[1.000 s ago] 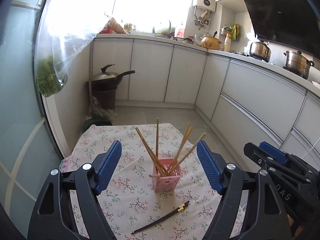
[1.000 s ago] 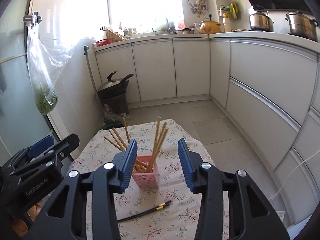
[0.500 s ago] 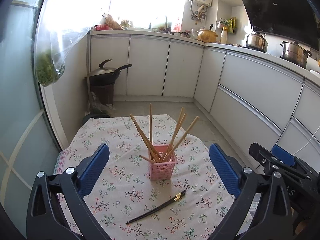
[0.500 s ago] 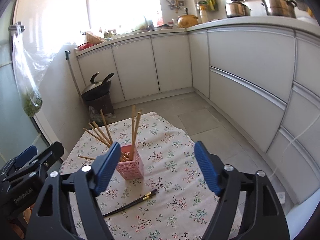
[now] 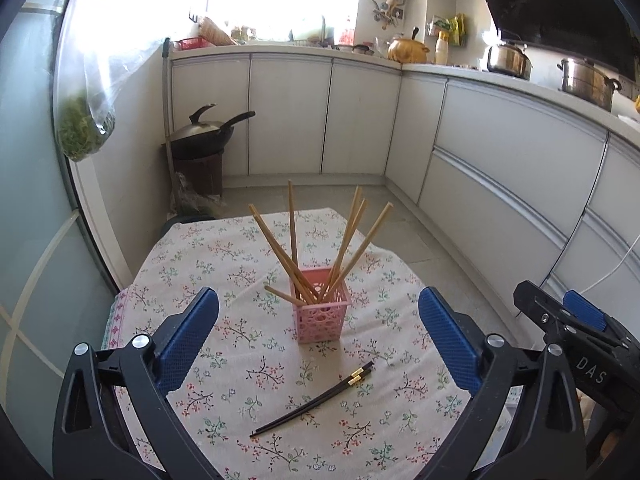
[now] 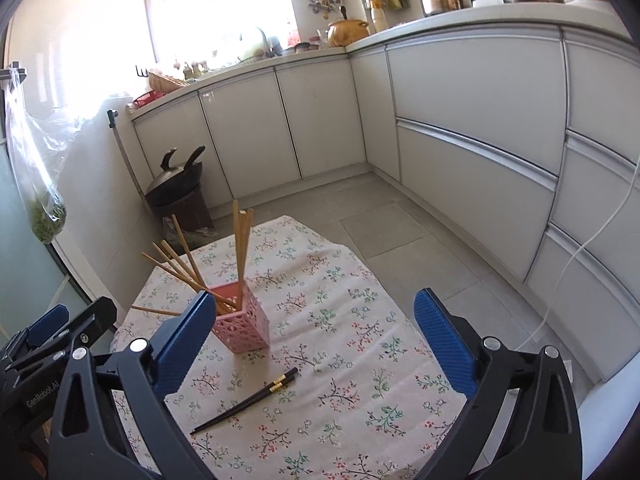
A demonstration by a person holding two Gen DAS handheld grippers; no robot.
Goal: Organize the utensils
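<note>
item: floral tablecloth point(image 5: 224, 264) over a small table in a kitchen, white cabinets point(image 5: 288, 116) behind.

pink basket point(image 5: 320, 312): perforated square holder, upright near the middle of the cloth. in the right wrist view it stands at ten o'clock of the frame centre, partly behind that gripper's left finger.

wooden chopsticks point(image 5: 292, 232): several, standing in the pink basket and fanning outward; one short end pokes sideways from the rim toward nine o'clock.

black chopsticks point(image 5: 316, 402): a pair with gold bands, lying together flat on the cloth just at six o'clock of the basket, apart from it, tips pointing toward seven o'clock.

left gripper point(image 5: 318, 330): blue pads spread wide apart, nothing between them but open cloth; basket and black pair both lie in the gap as seen from its camera, untouched.

right gripper point(image 6: 310, 334): jaws opening, wide apart, nothing gripped; the black pair lies on the cloth between them, untouched. it shows at four o'clock in the left wrist view.

also noted: wok point(image 5: 204, 132) on a dark stand at the floor corner, eleven o'clock of the table; bag of greens point(image 5: 84, 128) hanging at nine o'clock; steel pots point(image 5: 508, 60) on the counter at two o'clock.
</note>
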